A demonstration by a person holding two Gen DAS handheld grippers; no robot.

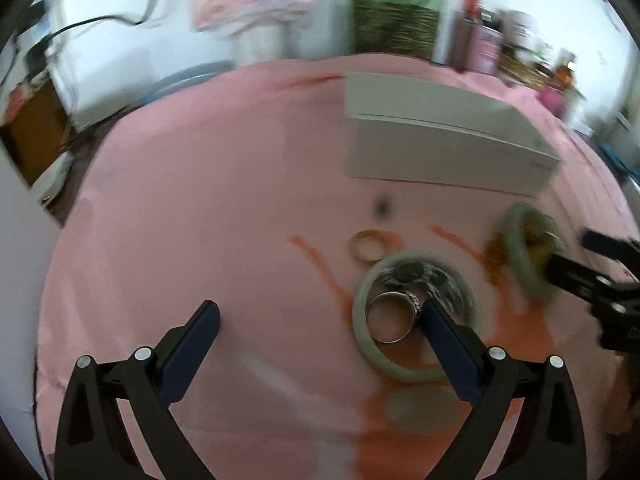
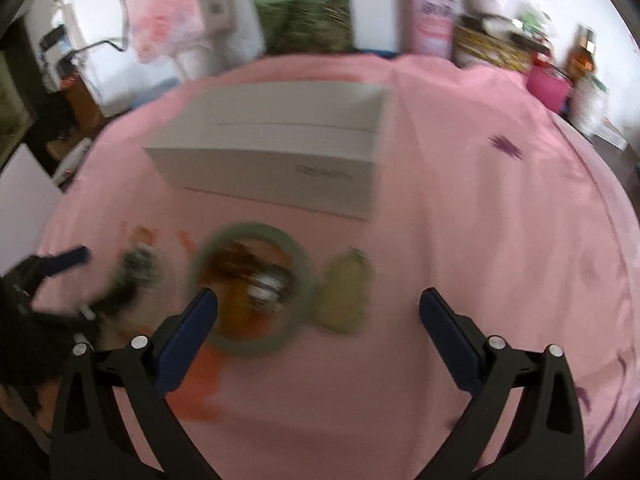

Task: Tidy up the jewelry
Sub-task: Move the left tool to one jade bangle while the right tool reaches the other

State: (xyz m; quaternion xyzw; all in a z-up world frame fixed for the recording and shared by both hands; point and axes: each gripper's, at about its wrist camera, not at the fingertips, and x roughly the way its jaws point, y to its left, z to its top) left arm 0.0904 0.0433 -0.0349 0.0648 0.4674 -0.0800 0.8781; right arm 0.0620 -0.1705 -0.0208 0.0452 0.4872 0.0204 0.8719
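Observation:
Both views are motion-blurred. In the left wrist view a pale green jade bangle [image 1: 362,332] lies on the pink cloth with a silver bangle [image 1: 390,318] and a dark beaded piece [image 1: 416,274] inside it; a small gold ring [image 1: 370,245] lies just beyond. My left gripper [image 1: 320,324] is open, its right finger beside the silver bangle. A second green bangle [image 2: 248,286] holds brown beads and a silver piece; it also shows in the left wrist view [image 1: 520,252]. A yellow-green pendant [image 2: 344,296] lies to its right. My right gripper [image 2: 318,314] is open above them, empty.
A closed white box [image 2: 280,152] stands on the pink tablecloth [image 2: 500,240] behind the jewelry; it also shows in the left wrist view [image 1: 440,136]. A green jar [image 2: 304,4], pink containers and bottles line the table's far edge. A small dark item [image 1: 382,205] lies near the box.

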